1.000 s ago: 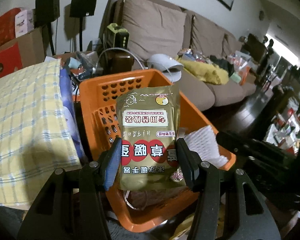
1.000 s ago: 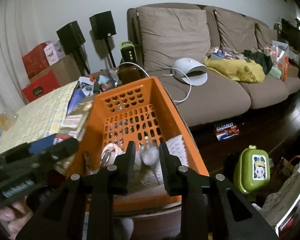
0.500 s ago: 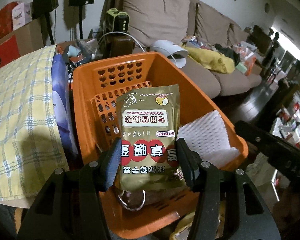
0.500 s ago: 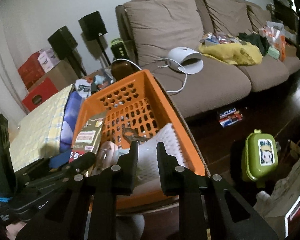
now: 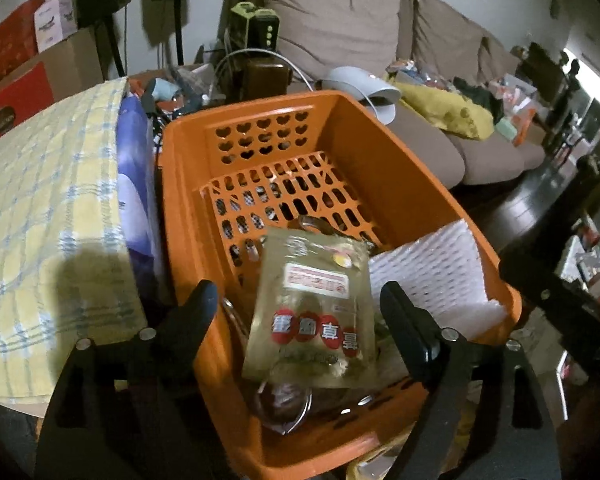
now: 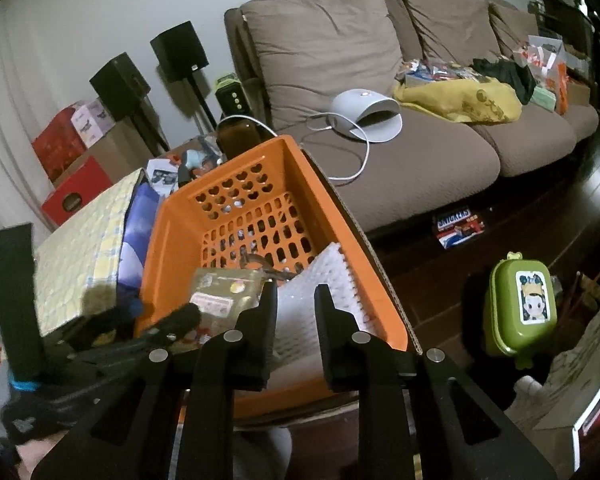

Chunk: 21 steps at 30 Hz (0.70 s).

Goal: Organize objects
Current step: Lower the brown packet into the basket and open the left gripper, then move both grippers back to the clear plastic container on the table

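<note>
An orange plastic basket (image 5: 380,152) stands in front of me; it also shows in the right wrist view (image 6: 172,216). A gold foil pouch (image 5: 312,312) with red circles lies blurred inside it, beside a white foam sheet (image 5: 428,280). My left gripper (image 5: 296,300) is open over the basket's near end, with its fingers apart on either side of the pouch and not touching it. The pouch (image 6: 220,292) and foam sheet (image 6: 320,300) also show in the right wrist view. My right gripper (image 6: 296,292) hovers at the basket's near right, its jaws narrow and empty.
A yellow checked cloth (image 5: 40,208) covers a surface left of the basket. A brown sofa (image 6: 380,80) with a white device (image 6: 368,114) and clutter stands behind. A green lunch box (image 6: 520,308) and a Snickers pack (image 6: 458,226) lie on the dark floor at right.
My left gripper opened and let go of the gold pouch, which dropped into the basket. The right gripper shifted slightly to the right of the basket.
</note>
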Motion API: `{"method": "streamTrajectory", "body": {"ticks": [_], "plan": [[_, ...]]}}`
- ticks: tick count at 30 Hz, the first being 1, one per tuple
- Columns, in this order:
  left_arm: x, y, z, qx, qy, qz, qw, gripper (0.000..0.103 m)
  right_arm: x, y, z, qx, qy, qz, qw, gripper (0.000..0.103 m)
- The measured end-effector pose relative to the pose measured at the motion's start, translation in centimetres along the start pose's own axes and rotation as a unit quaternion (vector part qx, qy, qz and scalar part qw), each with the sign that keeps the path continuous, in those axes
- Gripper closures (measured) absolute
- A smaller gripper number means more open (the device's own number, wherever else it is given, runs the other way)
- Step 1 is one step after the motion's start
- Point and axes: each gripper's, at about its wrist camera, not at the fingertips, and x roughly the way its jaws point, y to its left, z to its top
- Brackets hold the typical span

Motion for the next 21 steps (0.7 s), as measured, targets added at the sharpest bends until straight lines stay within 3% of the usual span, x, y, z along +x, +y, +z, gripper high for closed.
{"method": "streamTrajectory", "body": {"ticks": [5,12,15,19,21], "plan": [[-2.1,1.4,1.0,-0.02,-0.005,-0.018,0.9996,0.019,0.2,-0.1,-0.2,0.002,0.004,-0.002,1.0,0.083],[-6.6,7.4,2.3,-0.033,-0.044,0.027,0.9982,0.017,1.0,-0.2,-0.9,-0.008,0.014,-0.02,1.0,0.083],[-8.8,11.6,2.9,-0.057,-0.046,0.047,0.9962,0.016,0.9,-0.2,-1.1,-0.003,0.008,0.016,1.0,0.083],[-11.6,15.8,2.8,-0.05,-0.028,0.031,0.9979,0.014,1.4,0.9,-2.2,-0.024,0.001,0.066,0.998,0.085],[-13.4,18.0,2.9,-0.05,-0.042,0.041,0.997,0.012,1.4,1.1,-2.7,-0.008,-0.005,0.135,0.991,0.085]]}}
